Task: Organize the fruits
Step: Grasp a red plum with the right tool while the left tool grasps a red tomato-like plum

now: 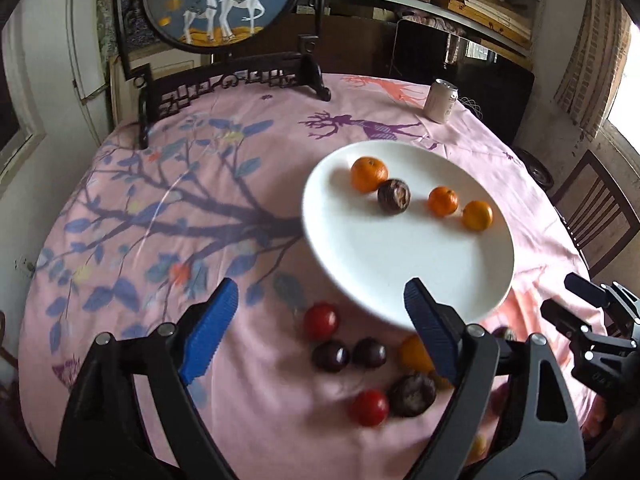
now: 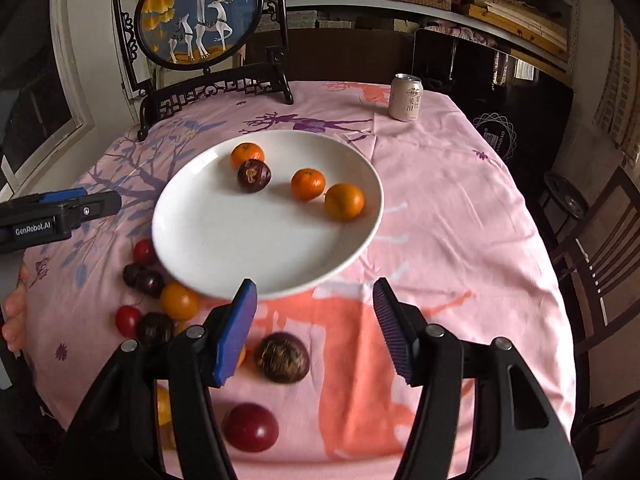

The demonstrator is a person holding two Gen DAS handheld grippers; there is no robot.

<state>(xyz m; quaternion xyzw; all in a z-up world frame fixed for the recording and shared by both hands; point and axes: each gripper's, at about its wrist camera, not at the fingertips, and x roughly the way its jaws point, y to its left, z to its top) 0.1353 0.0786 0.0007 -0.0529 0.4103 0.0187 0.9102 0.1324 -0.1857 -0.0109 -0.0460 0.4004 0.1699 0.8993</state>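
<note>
Left wrist view: my left tool (image 1: 320, 316) was released, jaws wide and nothing between the pads, hanging over the pink-clothed worktop (image 1: 132, 216). White plate (image 1: 400, 260) sat just ahead to the right, holding three oranges (image 1: 369, 174) and one dark passion fruit (image 1: 394, 196). On the cloth just below the plate's near rim lay loose fruit: two red ones (image 1: 320, 321), two dark plums (image 1: 330, 356), another passion fruit (image 1: 413, 395), and an orange (image 1: 414, 354) partly hidden by my right finger. Drink can (image 1: 441, 101) stood upright at the far edge. Right wrist view: my right tool (image 2: 314, 328) was also released, gripping nothing, with a passion fruit (image 2: 282, 358) on the cloth just below the gap and a red fruit (image 2: 250, 427) nearer the camera. Plate (image 2: 224, 236) sat ahead, same four fruits on it. Left tool (image 2: 100, 202) came in from the left edge.
</note>
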